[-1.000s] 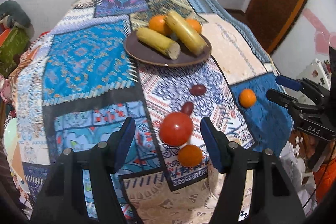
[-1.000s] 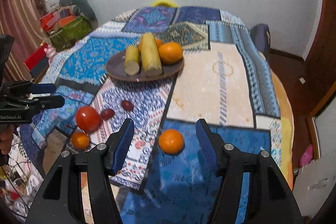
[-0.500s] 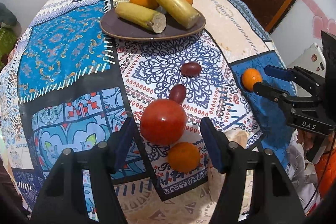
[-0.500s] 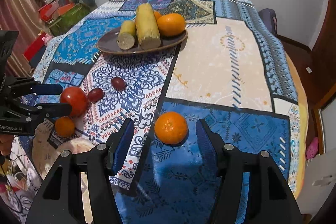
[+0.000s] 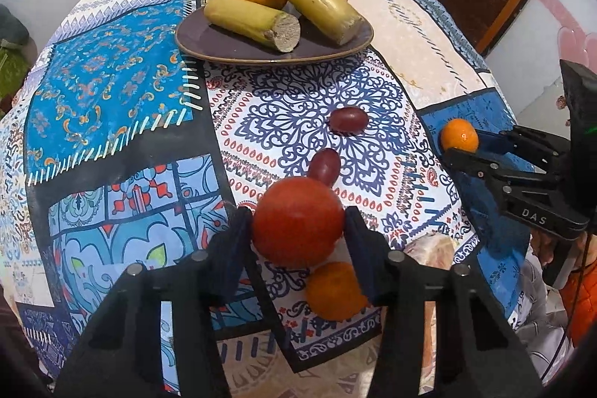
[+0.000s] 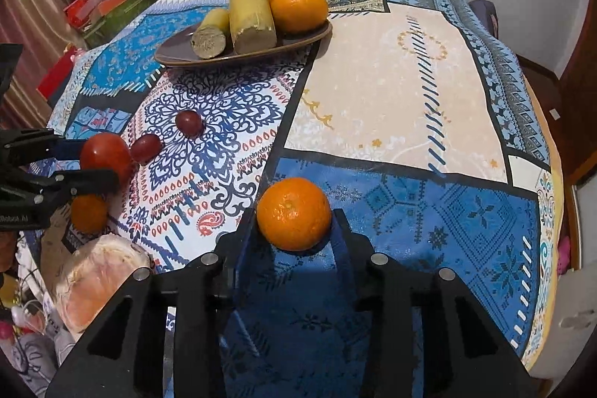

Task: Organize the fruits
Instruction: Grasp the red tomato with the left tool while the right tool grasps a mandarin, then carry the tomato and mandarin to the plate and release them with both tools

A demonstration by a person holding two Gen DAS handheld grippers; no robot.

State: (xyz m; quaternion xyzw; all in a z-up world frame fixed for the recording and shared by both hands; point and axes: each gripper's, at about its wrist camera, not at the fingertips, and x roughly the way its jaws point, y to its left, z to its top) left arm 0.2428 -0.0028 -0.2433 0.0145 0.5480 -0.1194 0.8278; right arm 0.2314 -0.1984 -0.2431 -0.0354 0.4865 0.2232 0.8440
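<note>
Both tongs are narrowing at once, each around a loose fruit on the patchwork cloth (image 6: pixel 391 92), so two can go to the brown plate (image 5: pixel 231 49) together. The left gripper (image 5: pixel 297 230) brackets the red tomato (image 5: pixel 297 221), nearest of the fruits strung out in front of the plate. The right gripper (image 6: pixel 294 224) pinches the orange (image 6: pixel 294 213), well right of that plate.

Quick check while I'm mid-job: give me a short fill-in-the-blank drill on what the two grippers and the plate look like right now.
1. The left gripper is closing around the red ____.
2. The right gripper is closing around an ____.
3. On the brown plate lie oranges and two cut ____.
4. Two dark ____ lie loose on the cloth between the plate and the tomato.

Missing words: tomato; orange; bananas; grapes
</note>
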